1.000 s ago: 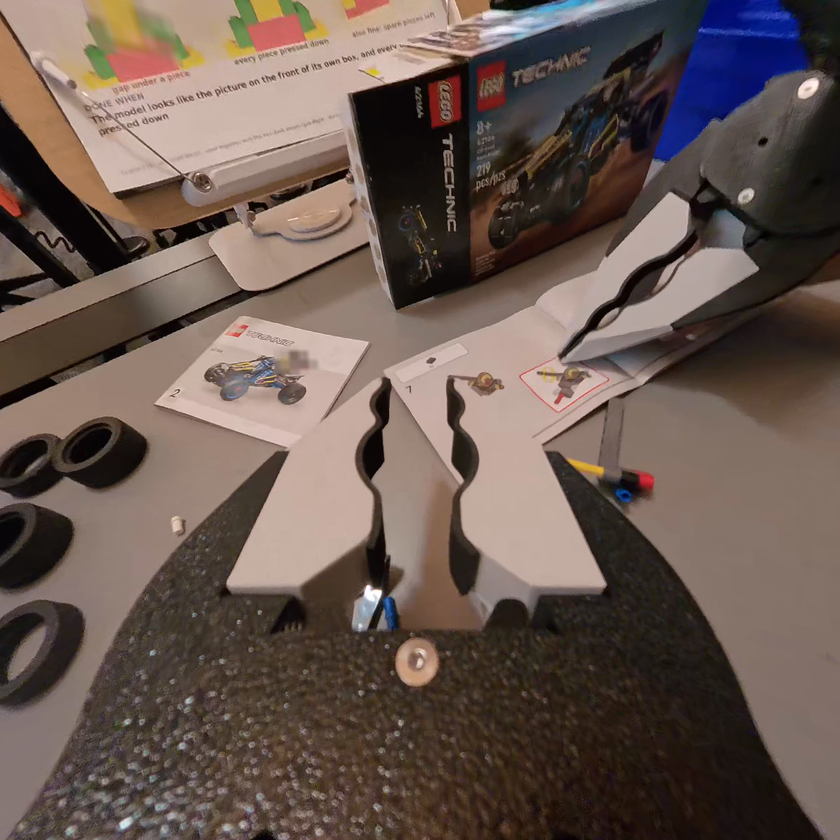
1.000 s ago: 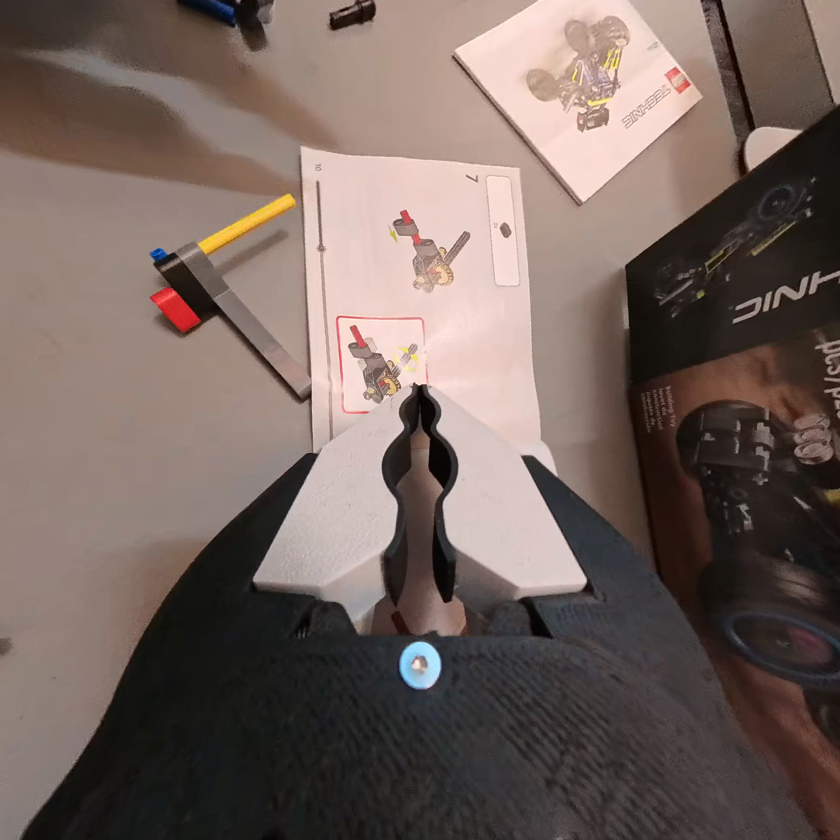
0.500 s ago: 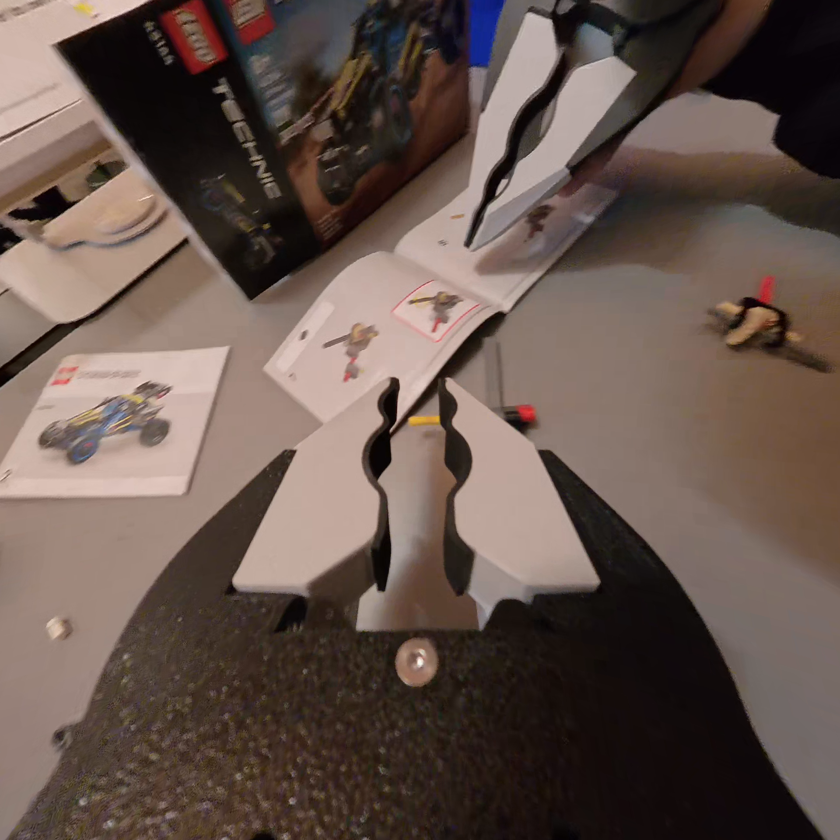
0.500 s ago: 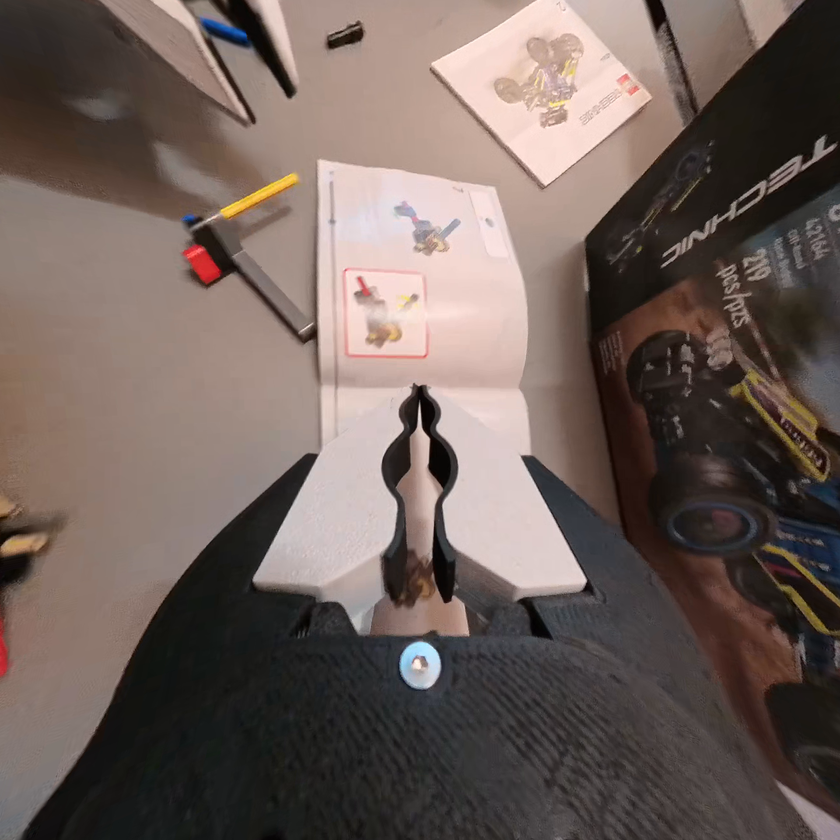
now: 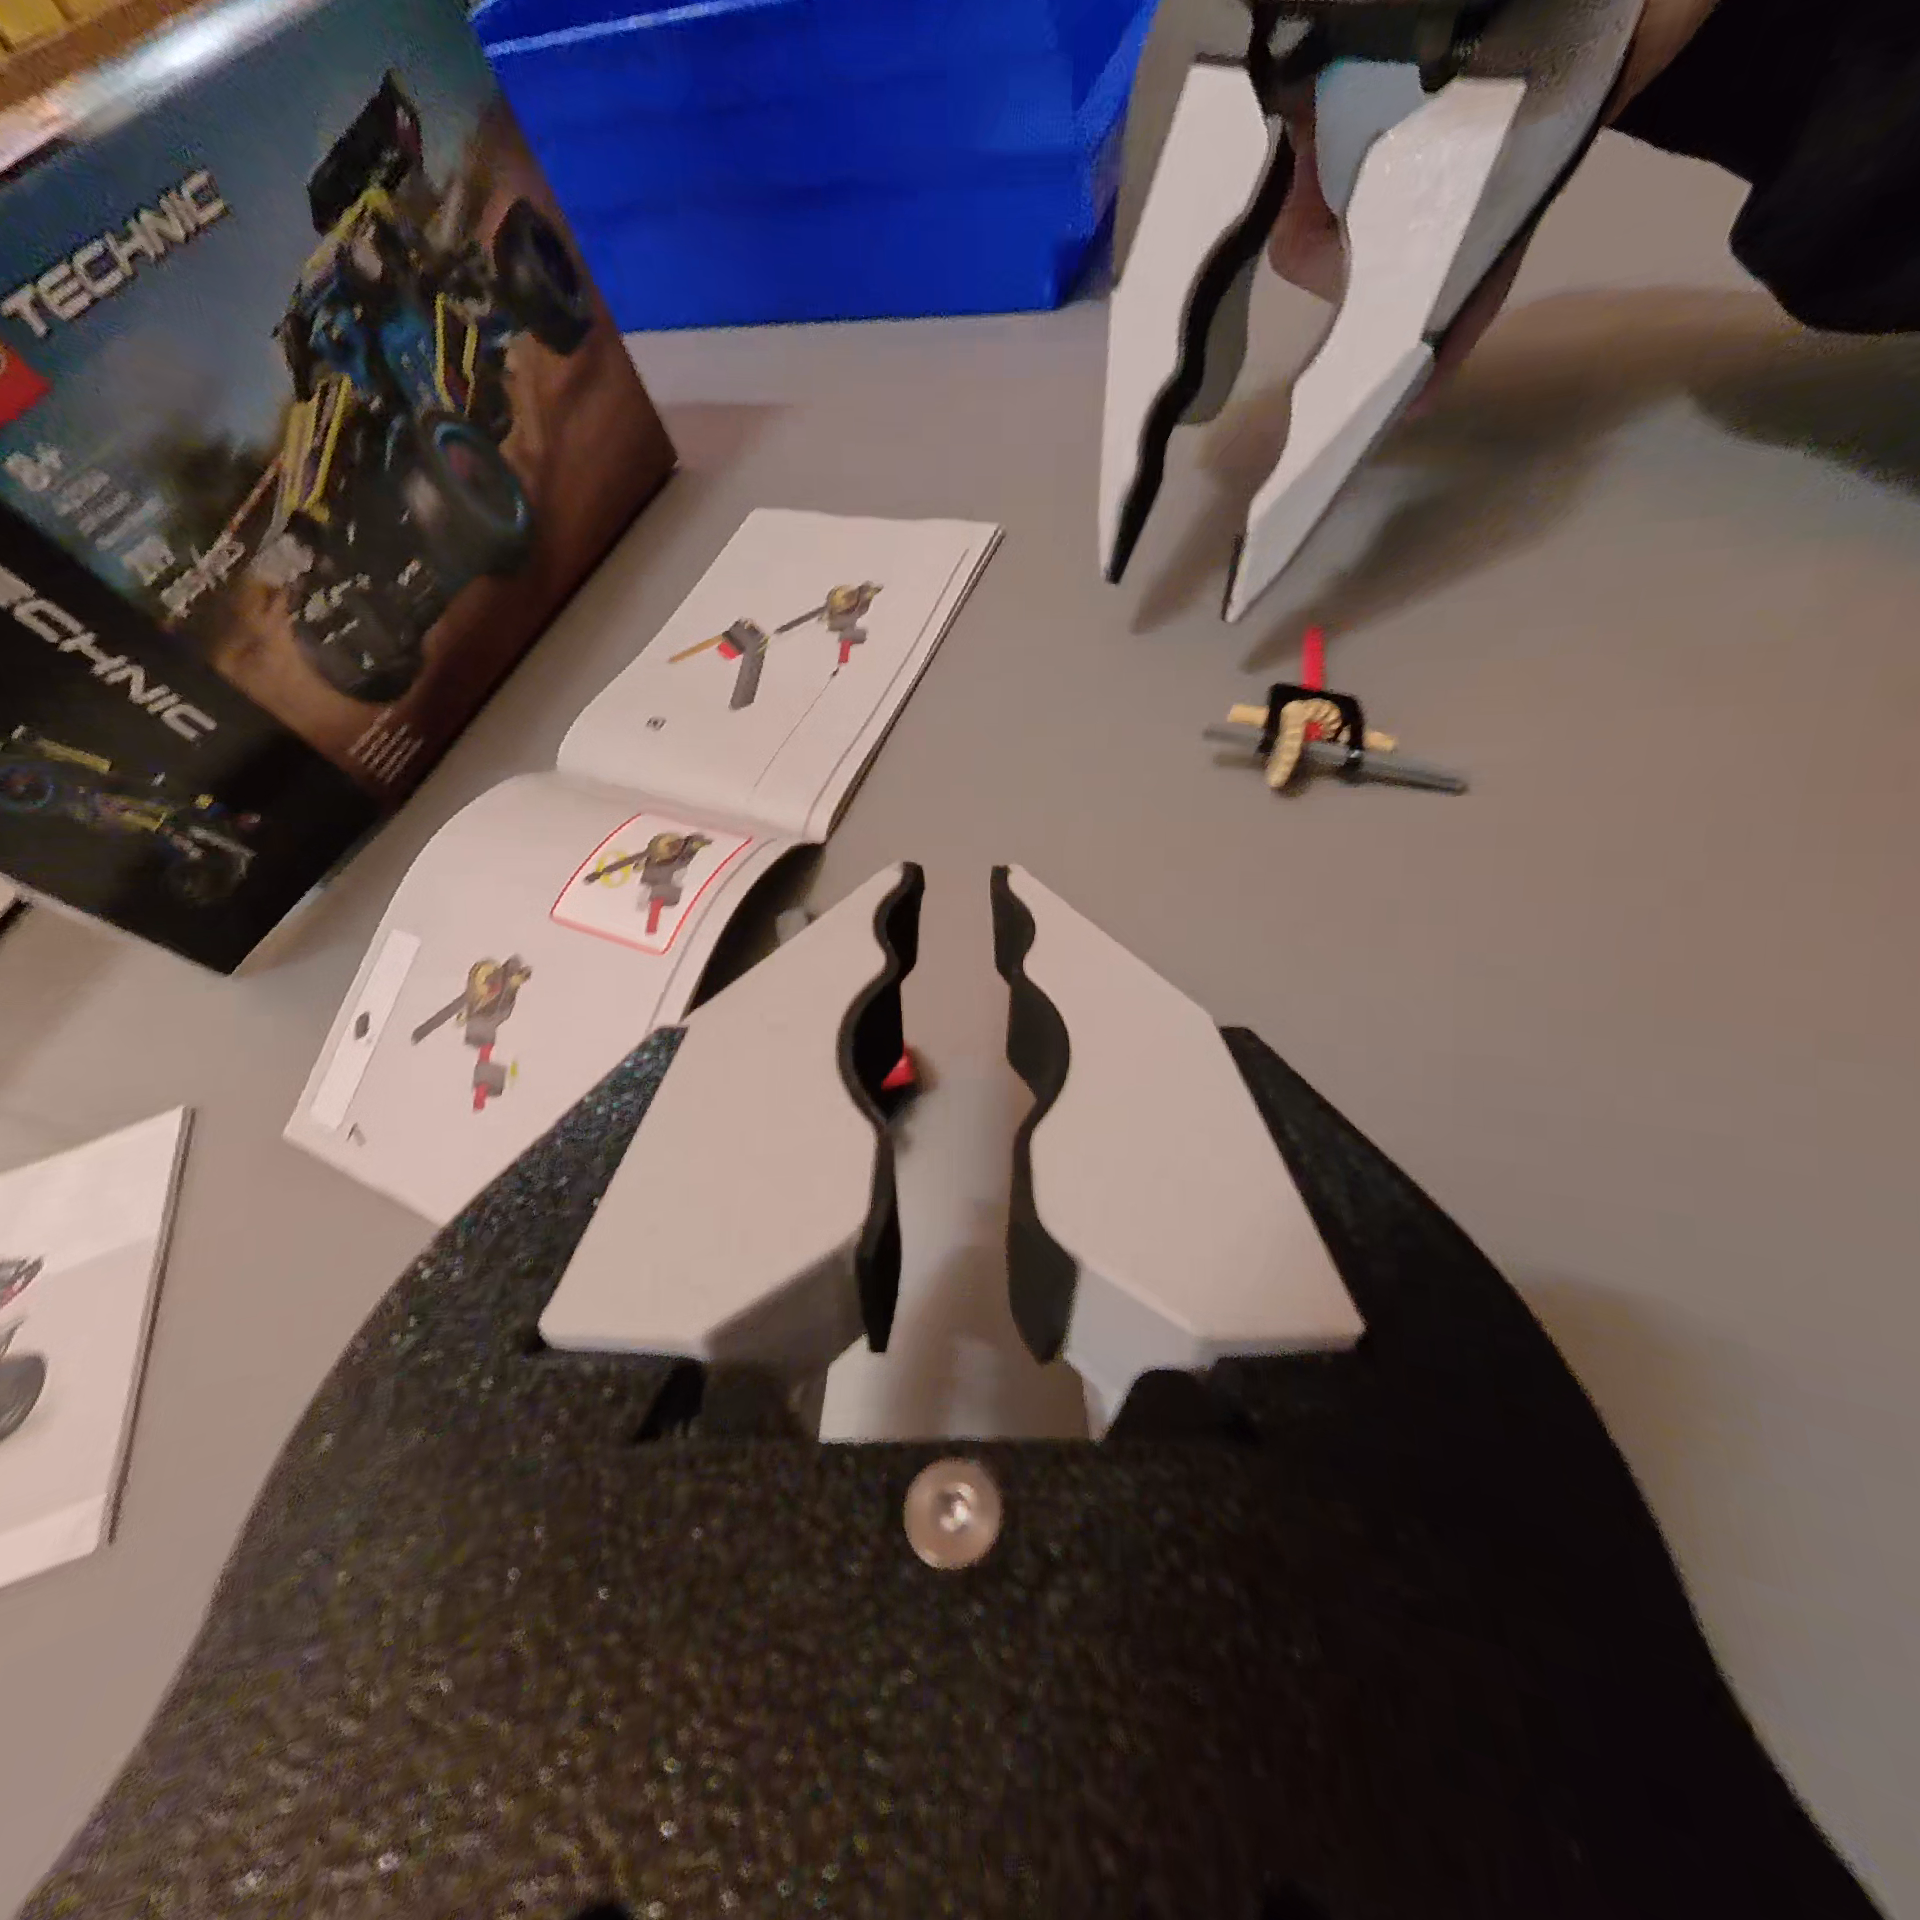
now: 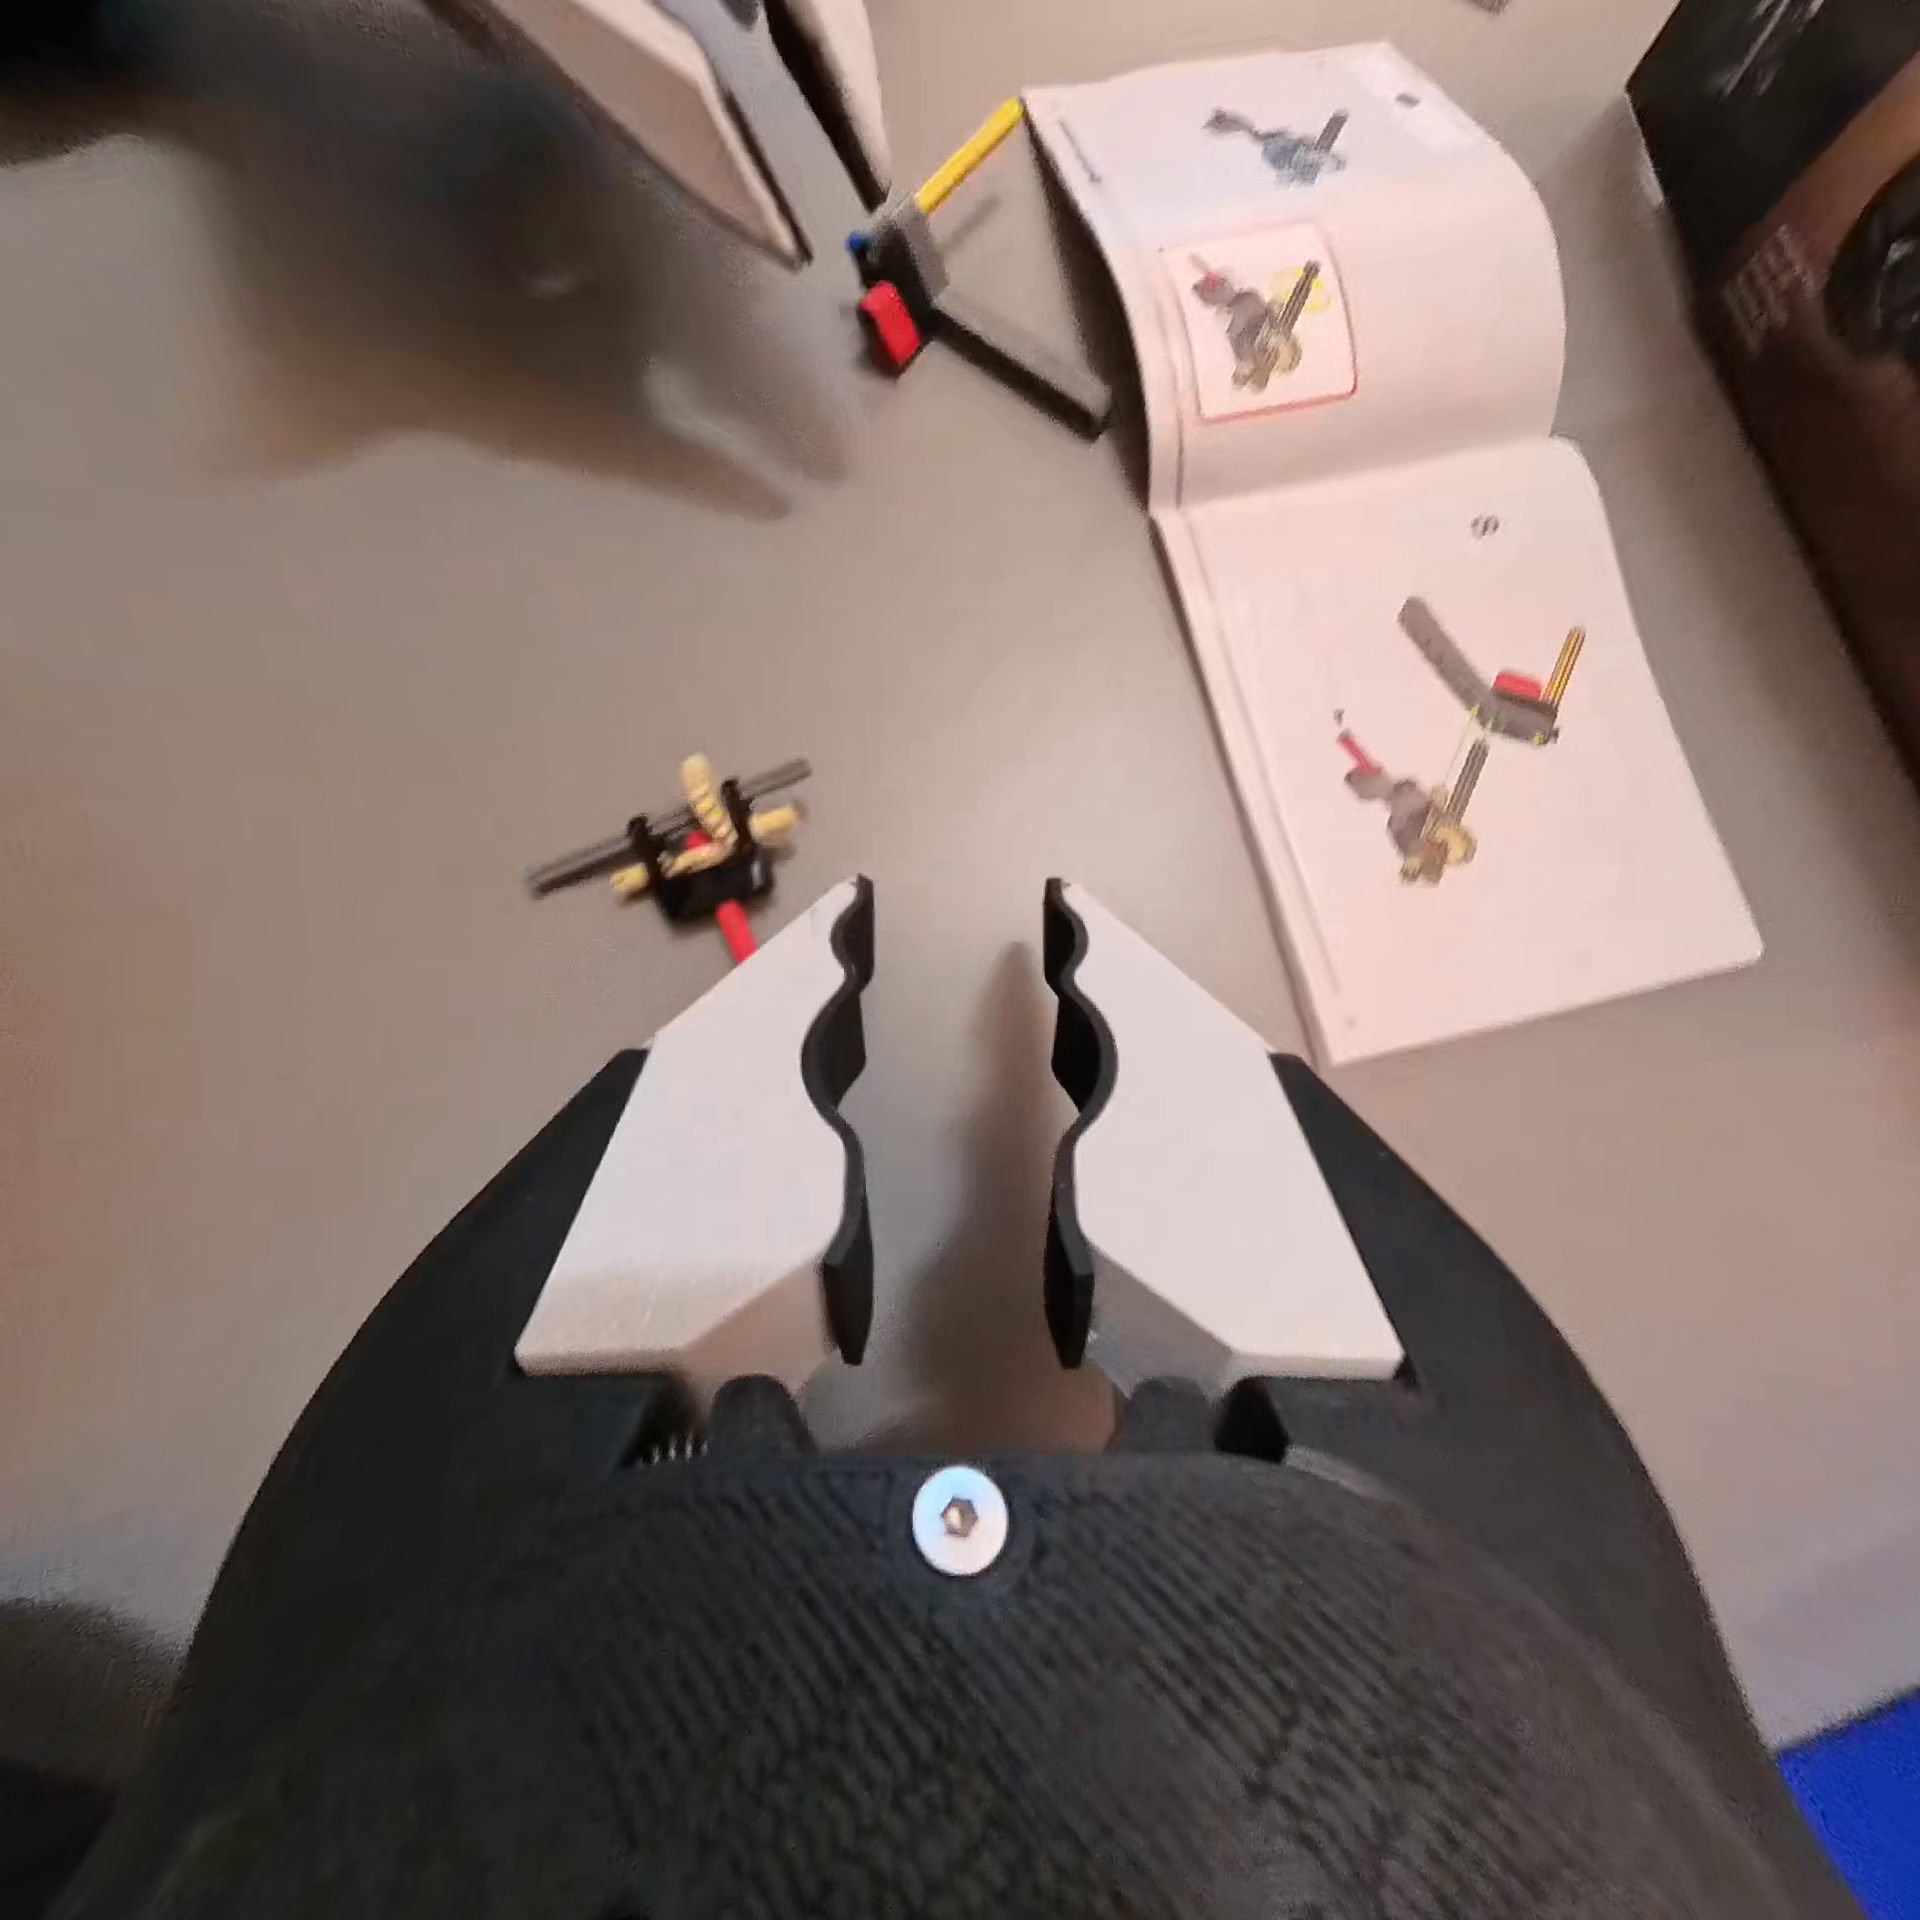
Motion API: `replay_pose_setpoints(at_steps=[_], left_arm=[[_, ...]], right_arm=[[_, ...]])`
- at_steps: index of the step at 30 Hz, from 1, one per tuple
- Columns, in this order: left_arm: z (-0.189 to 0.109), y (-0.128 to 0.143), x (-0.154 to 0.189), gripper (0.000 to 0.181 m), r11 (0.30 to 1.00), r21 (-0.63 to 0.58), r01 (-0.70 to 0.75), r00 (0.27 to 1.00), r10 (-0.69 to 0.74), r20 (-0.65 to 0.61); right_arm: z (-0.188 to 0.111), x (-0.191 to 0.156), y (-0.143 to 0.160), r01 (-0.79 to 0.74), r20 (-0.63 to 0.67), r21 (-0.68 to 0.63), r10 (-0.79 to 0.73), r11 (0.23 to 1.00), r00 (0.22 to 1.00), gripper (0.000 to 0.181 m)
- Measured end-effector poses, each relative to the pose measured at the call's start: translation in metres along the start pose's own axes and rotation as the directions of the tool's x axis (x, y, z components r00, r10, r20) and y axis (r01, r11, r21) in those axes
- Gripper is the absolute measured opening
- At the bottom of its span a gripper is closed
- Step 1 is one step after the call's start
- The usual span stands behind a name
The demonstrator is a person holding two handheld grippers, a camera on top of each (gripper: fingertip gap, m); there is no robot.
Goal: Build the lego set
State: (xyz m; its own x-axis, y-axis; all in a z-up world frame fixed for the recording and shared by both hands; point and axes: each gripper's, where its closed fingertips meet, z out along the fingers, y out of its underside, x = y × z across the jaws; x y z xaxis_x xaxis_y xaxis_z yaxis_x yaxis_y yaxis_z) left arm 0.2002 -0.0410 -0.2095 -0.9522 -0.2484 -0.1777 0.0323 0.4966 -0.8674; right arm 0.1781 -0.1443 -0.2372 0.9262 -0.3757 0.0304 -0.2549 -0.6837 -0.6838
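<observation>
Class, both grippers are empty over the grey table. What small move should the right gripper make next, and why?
Probably ease the right gripper forward and slightly left, then shut it on the small black sub-assembly with tan gears and red axle. Its fingers stand open, empty and just short of that piece. The left gripper, also open, hovers over the grey beam assembly with yellow axle.

Left claw (image 5: 954, 883) hides most of red-yellow-grey assembly (image 5: 900, 1072); box (image 5: 260, 436) and 2nd booklet (image 5: 73, 1340) cut by frame edge.

bare table (image 6: 364, 644) around gear assembly (image 6: 691, 844), booklet (image 6: 1455, 727) seemingly clear
</observation>
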Motion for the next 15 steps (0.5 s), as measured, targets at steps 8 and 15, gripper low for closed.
replay_pose_setpoints(at_steps=[8, 15], left_arm=[[0.001, -0.004, 0.052, 0.011, 1.0, -0.021, -0.001, 0.995, -0.001, -0.098], [0.0, 0.017, 0.088, 0.013, 0.991, -0.132, -0.019, 0.996, 0.007, -0.09]], right_arm=[[0.005, -0.035, 0.015, 0.002, 0.013, 0.033, -0.003, 0.999, 1.0, 0.03], [0.014, -0.05, 0.01, 0.013, 0.027, 0.027, -0.014, 1.0, 1.0, 0.009]])
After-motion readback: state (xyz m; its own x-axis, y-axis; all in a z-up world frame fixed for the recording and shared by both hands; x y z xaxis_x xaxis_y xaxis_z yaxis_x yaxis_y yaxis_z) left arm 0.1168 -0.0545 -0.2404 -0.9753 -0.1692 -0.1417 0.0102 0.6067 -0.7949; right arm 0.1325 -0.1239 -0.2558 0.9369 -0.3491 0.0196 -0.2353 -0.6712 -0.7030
